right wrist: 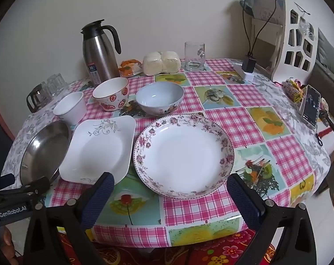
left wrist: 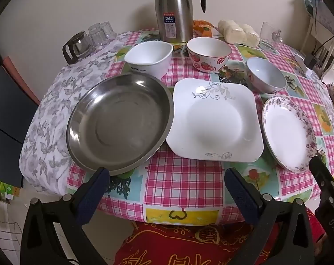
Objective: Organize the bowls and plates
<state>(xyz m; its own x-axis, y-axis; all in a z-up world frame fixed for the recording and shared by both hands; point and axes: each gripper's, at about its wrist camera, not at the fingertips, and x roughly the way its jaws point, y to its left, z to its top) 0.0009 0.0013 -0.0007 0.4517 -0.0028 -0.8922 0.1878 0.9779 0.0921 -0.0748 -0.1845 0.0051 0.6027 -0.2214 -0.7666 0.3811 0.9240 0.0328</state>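
1. Left hand-held gripper (left wrist: 167, 176): jaws spread wide, holding nothing, at the near edge of the surface (left wrist: 182, 187).
2. Front row, left to right: steel plate (left wrist: 120, 121), square plate (left wrist: 215, 119), floral plate (left wrist: 288, 132).
3. Behind: square white bowl (left wrist: 149, 58), strawberry bowl (left wrist: 208, 54), blue bowl (left wrist: 266, 75).

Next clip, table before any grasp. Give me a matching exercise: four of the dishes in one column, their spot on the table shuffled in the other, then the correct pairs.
Things:
1. steel plate
2. square plate
3. flowered plate
4. strawberry bowl

Places:
A. front row, middle
B. back row, in front of the steel jug
C. front row, left end, partly on the grey leaf cloth
D. front row, right end, facing the open right gripper

Pairs: 1-C, 2-A, 3-D, 4-B
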